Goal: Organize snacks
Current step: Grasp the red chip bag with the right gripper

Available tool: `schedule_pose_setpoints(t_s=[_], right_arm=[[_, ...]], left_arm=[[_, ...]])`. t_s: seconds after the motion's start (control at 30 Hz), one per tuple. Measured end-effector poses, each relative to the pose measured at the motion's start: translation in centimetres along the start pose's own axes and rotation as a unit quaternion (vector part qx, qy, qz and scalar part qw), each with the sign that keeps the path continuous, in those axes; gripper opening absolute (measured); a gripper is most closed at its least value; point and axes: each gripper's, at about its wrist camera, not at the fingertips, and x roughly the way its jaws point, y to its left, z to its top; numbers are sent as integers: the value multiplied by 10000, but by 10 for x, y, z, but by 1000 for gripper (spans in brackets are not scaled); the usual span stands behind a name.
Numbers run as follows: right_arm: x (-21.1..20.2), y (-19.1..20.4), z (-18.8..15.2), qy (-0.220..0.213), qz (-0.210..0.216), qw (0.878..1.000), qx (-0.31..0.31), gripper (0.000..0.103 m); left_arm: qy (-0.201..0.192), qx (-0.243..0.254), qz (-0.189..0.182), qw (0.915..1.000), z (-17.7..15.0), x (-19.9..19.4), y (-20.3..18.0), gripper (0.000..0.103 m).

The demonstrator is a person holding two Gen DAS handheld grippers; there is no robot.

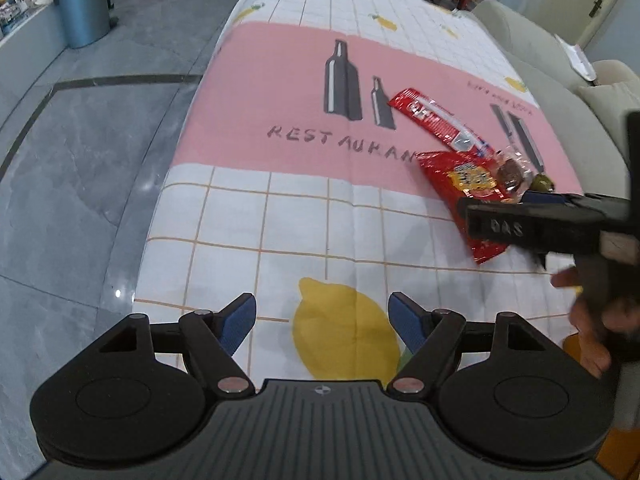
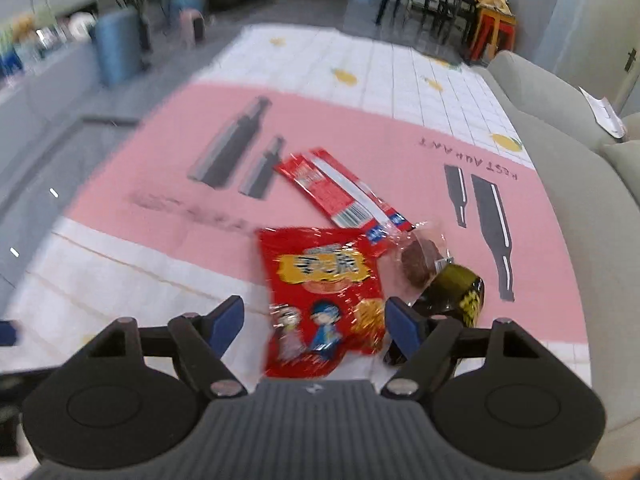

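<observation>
A: Snack bag [image 2: 324, 300], red and crinkly, lay on the near counter [image 2: 120, 280] between the spread pads of the right hand-held gripper [image 2: 314, 322].

B: Light and slippery, likely; pinch its flat lower edge. The left hand-held gripper [image 1: 322, 322] gaped empty.

Four snacks clustered on pink band of tablecloth [image 2: 168, 128]. Long red strip packet [image 2: 340, 188] flat, diagonal. Red cartoon bag [image 2: 320, 296] flat, nearest camera (print blurred). Clear-wrapped brown round treat [image 2: 420, 260] beside bag. Dark olive packet [image 2: 456, 288] touching treat.
</observation>
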Motion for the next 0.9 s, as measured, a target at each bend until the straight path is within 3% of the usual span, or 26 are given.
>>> schedule_pose_setpoints(t_s=[0.27, 0.37, 0.47, 0.63, 0.9], right_arm=[[42, -1, 4, 250, 92, 9996, -14, 88], [48, -14, 5, 344, 456, 9962, 650, 83], [37, -11, -2, 256, 491, 9962, 678, 72], [11, 8, -28, 440, 944, 9943, 225, 72], [-51, -6, -45, 144, 915, 9948, 432, 72]], left_arm=[[39, 83, -51, 9999, 6, 10, 6, 89], [59, 62, 3, 10000, 7, 13, 8, 89], [76, 77, 45, 9999, 8, 18, 7, 89], [119, -10, 72, 9999, 8, 22, 6, 89], [-88, 354, 71, 9993, -2, 5, -12, 89]])
